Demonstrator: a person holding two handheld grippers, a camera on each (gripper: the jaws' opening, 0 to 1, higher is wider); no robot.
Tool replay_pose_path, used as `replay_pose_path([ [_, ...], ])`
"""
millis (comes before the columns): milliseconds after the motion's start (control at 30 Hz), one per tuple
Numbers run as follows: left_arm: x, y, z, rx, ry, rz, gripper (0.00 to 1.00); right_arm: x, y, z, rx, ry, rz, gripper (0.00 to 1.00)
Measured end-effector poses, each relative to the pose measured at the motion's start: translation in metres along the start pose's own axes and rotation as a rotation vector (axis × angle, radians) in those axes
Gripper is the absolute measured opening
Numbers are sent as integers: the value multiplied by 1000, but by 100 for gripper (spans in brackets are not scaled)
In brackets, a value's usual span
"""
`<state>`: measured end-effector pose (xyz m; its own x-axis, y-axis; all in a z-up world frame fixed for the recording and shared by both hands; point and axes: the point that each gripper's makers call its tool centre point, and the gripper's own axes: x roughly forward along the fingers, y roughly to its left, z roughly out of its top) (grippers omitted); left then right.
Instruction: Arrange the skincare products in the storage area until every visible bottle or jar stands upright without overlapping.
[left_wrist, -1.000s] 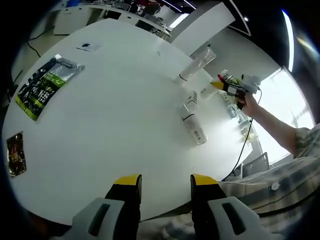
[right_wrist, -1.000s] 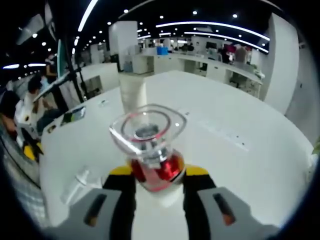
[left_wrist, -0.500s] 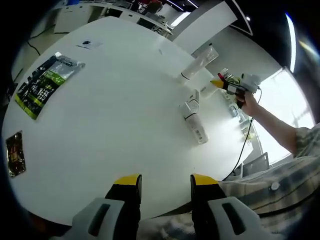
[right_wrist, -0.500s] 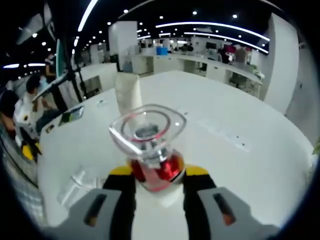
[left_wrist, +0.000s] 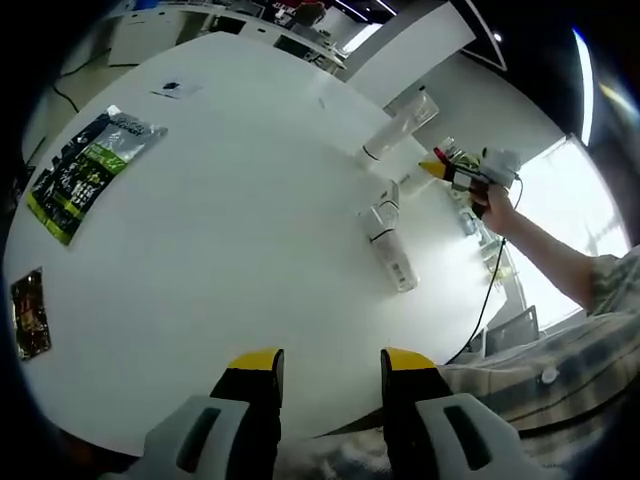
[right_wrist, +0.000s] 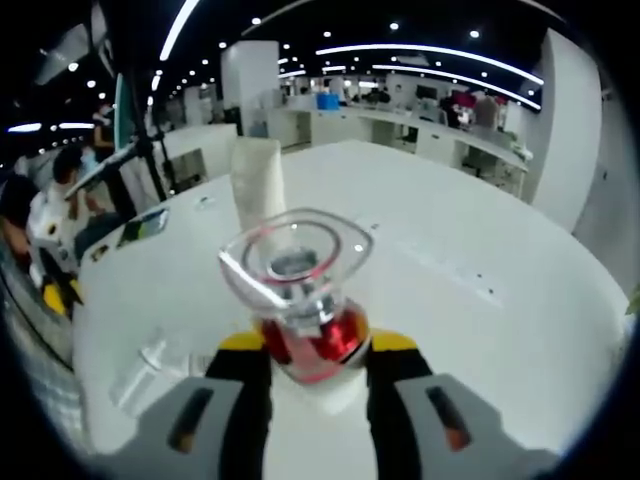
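Observation:
My right gripper (right_wrist: 318, 345) is shut on a red bottle with a clear square cap (right_wrist: 298, 290), held above the white round table (right_wrist: 470, 330). A white tube (right_wrist: 258, 190) stands upright just behind it. A clear bottle (right_wrist: 150, 365) lies on its side at lower left. In the left gripper view, my left gripper (left_wrist: 330, 362) hangs open over the table's near edge with nothing between its jaws. Far across the table, a white bottle (left_wrist: 393, 262) lies flat beside a clear pump bottle (left_wrist: 380, 208). The tube (left_wrist: 398, 125) stands beyond them, near the right gripper (left_wrist: 465, 175).
A green and black snack packet (left_wrist: 85, 170) and a small dark packet (left_wrist: 30, 315) lie on the left part of the table (left_wrist: 220, 250). A person's hand and sleeve (left_wrist: 560, 280) reach in from the right. Desks and seated people fill the office behind.
Both views have shifted only slightly. The right gripper still holds the red bottle, and the things on the table lie as before.

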<state>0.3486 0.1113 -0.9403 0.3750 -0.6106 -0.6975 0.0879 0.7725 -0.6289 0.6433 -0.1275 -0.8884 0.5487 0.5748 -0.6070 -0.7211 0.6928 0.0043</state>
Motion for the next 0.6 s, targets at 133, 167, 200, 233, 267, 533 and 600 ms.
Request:
replay_pose_path([
  [133,1,0,1,-1,3,-1,40,2,0,-1,-1,1,4,34],
  [167,1,0,1,-2,3,-1,40,3,0,-1,-1,2,5,34],
  [200,1,0,2,-3,2,-1,40,3,0,-2,0,3,5,34],
  [233,1,0,2,-4,3,-1,40,3,0,-2,0,3,4,34],
  [267,2,0,2,-4,3,-1,40,4,-1,-3,1,4,4,34],
  [533,4,0,3,-7,11,-1,40,5,-2,-4,10,-1,6,34],
  [600,4,-1,3,-5,13,-2,40,5,-4,-4,15,-8,5,34],
])
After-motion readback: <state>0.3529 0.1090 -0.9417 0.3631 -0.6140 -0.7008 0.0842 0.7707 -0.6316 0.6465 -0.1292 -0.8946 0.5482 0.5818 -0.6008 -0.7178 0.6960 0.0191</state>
